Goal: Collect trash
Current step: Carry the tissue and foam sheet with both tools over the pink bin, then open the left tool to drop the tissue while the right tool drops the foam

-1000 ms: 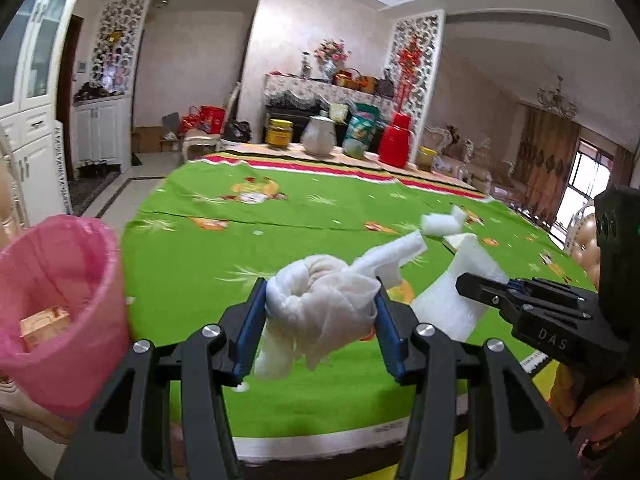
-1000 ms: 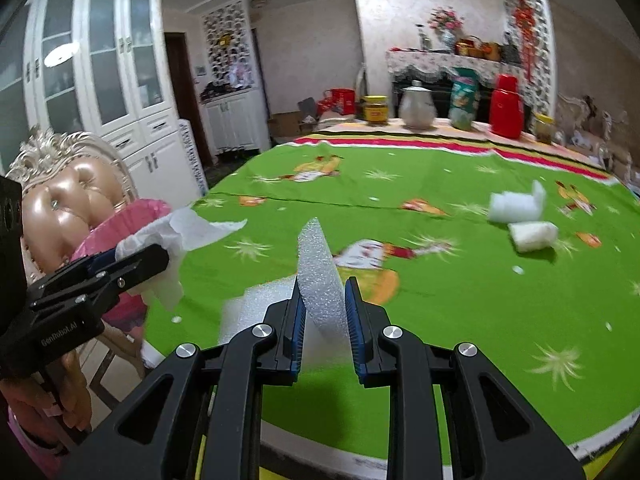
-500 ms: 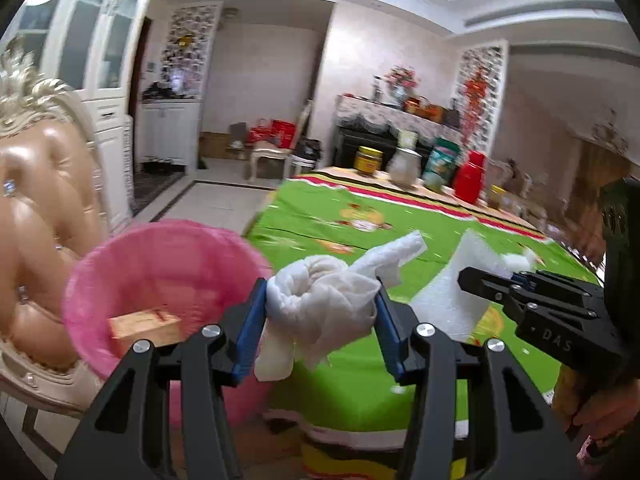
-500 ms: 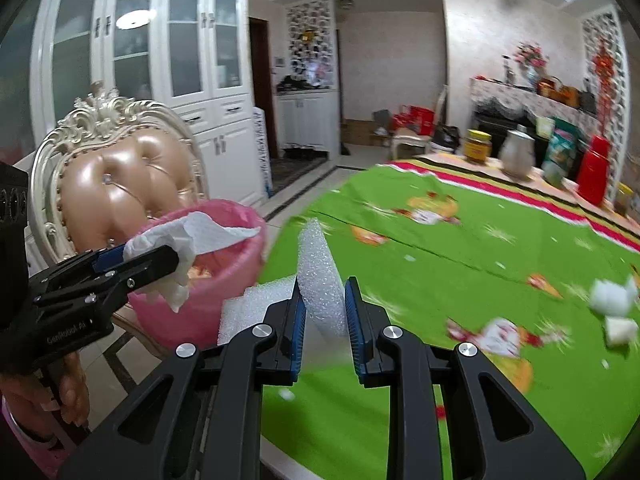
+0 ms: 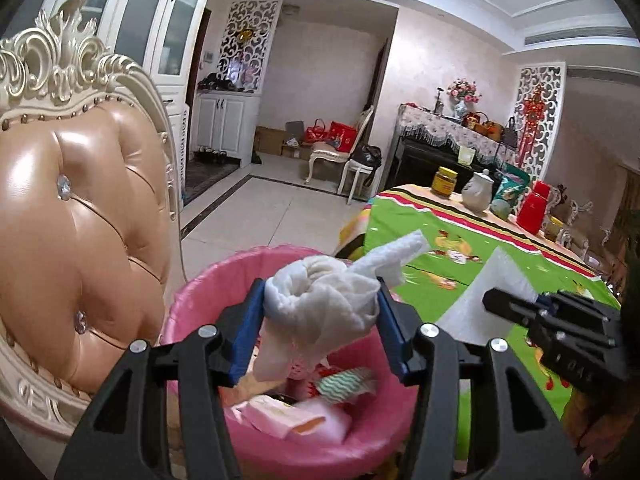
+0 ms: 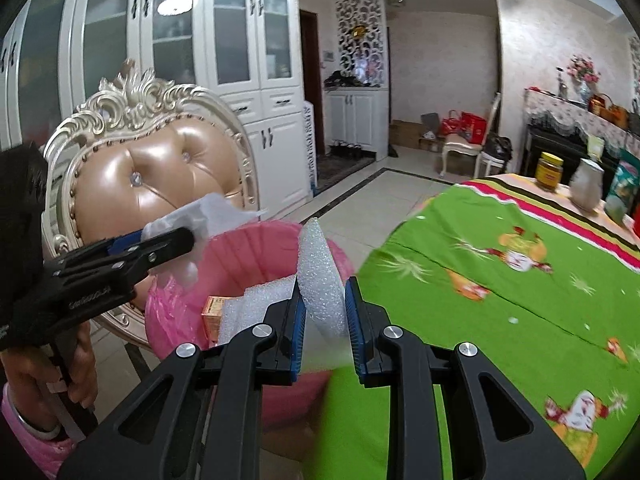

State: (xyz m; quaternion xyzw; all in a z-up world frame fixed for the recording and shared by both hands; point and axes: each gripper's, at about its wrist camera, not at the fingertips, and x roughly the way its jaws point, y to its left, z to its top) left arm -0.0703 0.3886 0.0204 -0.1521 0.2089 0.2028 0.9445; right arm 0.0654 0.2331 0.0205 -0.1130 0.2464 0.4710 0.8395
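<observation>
The left gripper (image 5: 320, 320) is opening, with the white rag (image 5: 320, 300) between its fingers, over the pink bin (image 5: 208, 292). The right gripper (image 6: 325, 312) squeezes the foam sheet (image 6: 318, 280) beside the bin.

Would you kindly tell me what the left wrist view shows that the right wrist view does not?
Only the left wrist view shows the red thermos and the bin's wrappers. Only the right wrist view shows the hand carrying the left gripper, whose jaws are opening around crumpled tissue. Both show the pink bin and foam sheet.
</observation>
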